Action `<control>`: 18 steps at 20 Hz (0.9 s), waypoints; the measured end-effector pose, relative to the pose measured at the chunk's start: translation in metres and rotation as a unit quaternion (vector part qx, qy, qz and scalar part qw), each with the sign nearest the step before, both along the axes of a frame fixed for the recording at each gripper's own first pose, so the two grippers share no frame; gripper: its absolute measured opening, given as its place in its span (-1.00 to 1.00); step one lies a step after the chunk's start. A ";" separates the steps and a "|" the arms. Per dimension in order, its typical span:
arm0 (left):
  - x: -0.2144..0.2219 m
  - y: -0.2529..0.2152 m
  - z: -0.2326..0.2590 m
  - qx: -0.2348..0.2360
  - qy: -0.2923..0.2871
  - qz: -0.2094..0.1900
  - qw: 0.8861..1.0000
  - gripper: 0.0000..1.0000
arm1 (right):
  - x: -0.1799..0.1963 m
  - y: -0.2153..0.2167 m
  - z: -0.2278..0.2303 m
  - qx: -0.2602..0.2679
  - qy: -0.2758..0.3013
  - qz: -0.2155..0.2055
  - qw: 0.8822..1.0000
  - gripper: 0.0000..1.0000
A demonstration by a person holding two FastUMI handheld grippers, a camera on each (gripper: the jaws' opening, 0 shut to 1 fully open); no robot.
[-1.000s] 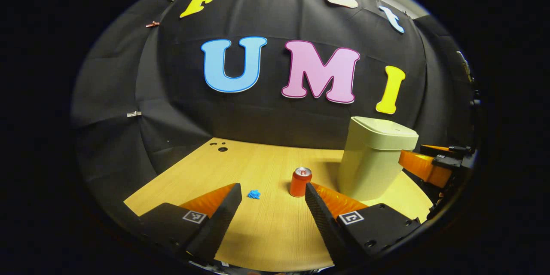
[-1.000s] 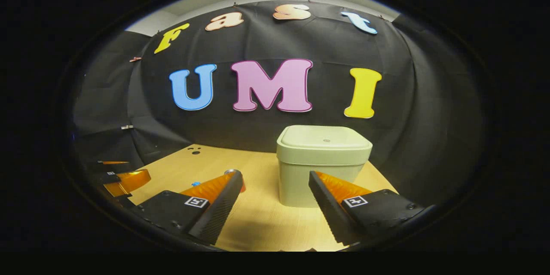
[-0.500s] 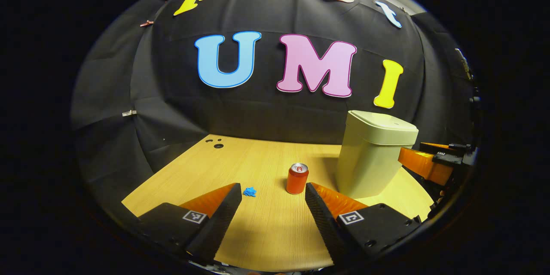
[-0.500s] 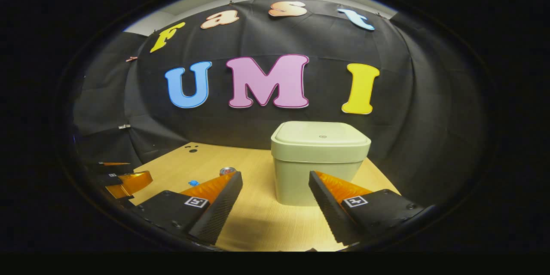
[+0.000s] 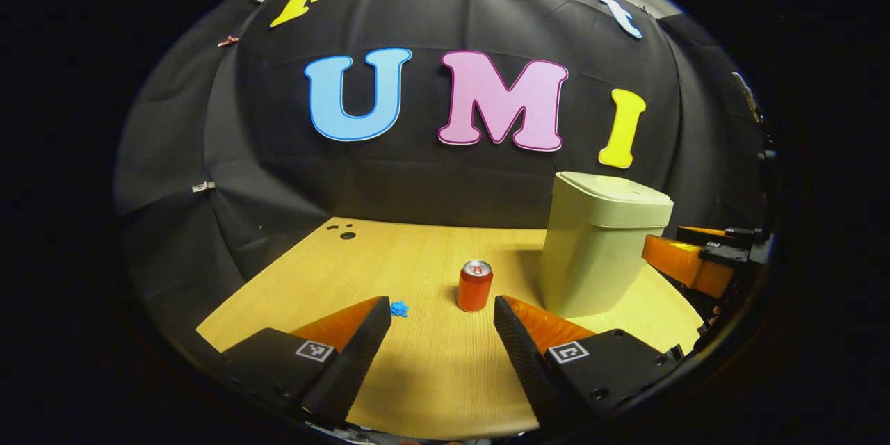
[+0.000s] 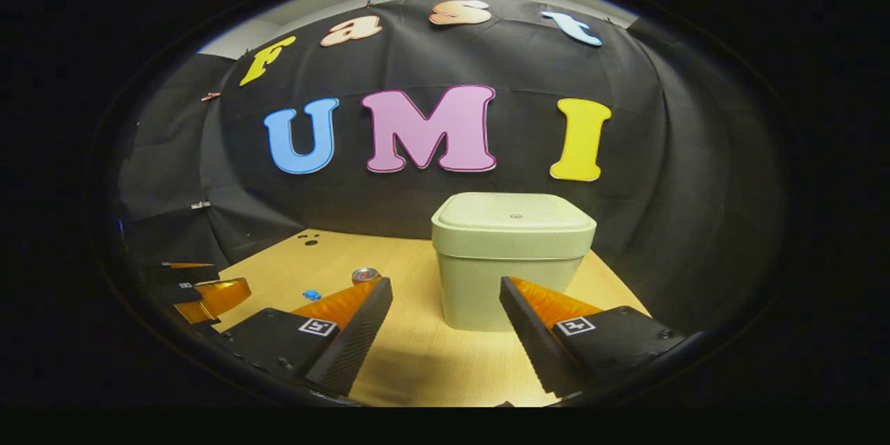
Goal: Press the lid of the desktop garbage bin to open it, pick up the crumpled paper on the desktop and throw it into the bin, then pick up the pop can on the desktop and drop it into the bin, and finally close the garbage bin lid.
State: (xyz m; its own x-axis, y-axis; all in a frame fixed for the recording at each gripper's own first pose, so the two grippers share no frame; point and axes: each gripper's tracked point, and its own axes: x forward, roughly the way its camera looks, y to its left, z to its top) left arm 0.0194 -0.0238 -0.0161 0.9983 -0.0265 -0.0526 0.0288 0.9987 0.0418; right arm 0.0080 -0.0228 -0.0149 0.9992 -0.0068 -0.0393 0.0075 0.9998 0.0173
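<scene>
Left claw: my left gripper (image 5: 439,306) has its two fingers wide apart and nothing between them; it hangs above the near part of the light wooden desktop (image 5: 417,375).
Right claw: my right gripper (image 6: 445,286) is also spread apart and holds nothing; in the left gripper view it shows at the far right (image 5: 685,264), just beside the bin.
Bin: the pale green square plastic garbage bin (image 6: 511,257) stands upright on the desktop, straight ahead of my right fingers, with the lid (image 6: 513,212) lying flat and closed on it. In the left gripper view the bin (image 5: 598,250) stands to the right of the can.
Can: the orange pop can with silver top (image 5: 475,285) stands upright, near the bin but apart from it, beyond the gap of my left fingers.
Paper: the small blue crumpled paper (image 5: 399,308) lies on the desktop to the left of the can, close past my left finger (image 5: 351,337).
</scene>
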 end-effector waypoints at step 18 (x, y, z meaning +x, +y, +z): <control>-0.003 -0.003 -0.004 0.010 0.001 0.004 1.000 0.92 | -0.002 -0.009 0.010 -0.005 -0.013 -0.003 1.000 -0.05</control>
